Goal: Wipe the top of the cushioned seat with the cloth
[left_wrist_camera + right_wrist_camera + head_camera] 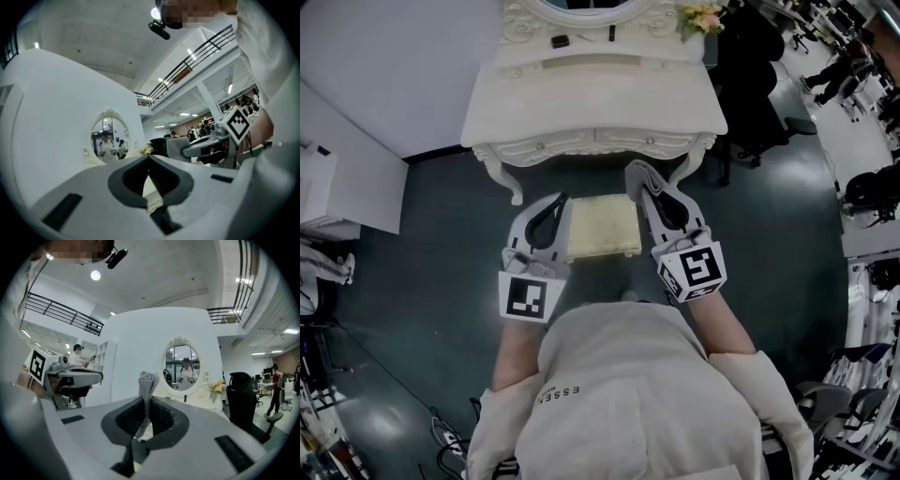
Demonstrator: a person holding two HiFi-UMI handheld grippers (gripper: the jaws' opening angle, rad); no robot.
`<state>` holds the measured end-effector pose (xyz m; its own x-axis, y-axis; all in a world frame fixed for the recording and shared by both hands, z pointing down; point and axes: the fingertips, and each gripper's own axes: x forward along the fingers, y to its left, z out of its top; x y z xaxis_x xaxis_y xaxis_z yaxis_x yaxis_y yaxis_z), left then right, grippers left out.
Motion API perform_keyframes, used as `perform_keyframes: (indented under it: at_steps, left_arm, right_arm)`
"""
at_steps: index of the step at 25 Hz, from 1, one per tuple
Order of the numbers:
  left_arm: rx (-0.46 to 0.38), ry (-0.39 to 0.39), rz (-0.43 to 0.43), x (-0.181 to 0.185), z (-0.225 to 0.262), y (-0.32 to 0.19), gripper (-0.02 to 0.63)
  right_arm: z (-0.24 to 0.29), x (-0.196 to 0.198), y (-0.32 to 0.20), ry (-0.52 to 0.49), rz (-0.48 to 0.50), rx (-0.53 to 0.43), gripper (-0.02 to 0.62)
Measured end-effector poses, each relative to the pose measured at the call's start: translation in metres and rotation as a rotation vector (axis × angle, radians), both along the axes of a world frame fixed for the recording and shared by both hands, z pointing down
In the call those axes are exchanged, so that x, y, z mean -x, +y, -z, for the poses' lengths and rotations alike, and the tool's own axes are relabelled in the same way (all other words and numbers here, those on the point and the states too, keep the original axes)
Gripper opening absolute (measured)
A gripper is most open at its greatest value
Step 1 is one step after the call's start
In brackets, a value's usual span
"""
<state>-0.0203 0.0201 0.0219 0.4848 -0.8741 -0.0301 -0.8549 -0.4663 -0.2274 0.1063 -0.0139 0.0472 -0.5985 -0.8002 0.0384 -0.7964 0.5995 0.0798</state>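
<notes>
Hovering left gripper [555,202]: jaws together, nothing between them, by the seat's left edge.
Cushioned seat [603,228]: between both grippers, in front of white dressing table [591,103].
Right gripper [649,187]: clamped on grey cloth [148,383], fold sticking past the tips, by the seat's right edge.

The cushioned seat [602,228] is pale cream, the cloth [146,390] ribbed grey. The bench [591,103] is white, the floor [422,262] dark grey-green.
</notes>
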Motion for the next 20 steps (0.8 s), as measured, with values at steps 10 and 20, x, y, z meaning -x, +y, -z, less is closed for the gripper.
perform_keyframes:
  at_steps: [10,20]
  left_arm:
    - [0.023,0.009,-0.005,-0.0035,-0.0058,0.0001,0.002]
    - [0.027,0.02,0.001,-0.0016,-0.0069,0.0003,0.002]
  right_arm:
    - [-0.0011,0.0004,0.0017,-0.003,-0.006,0.012,0.028]
    - [0.0025,0.0076,0.0047,-0.011,0.006,0.007,0.028]
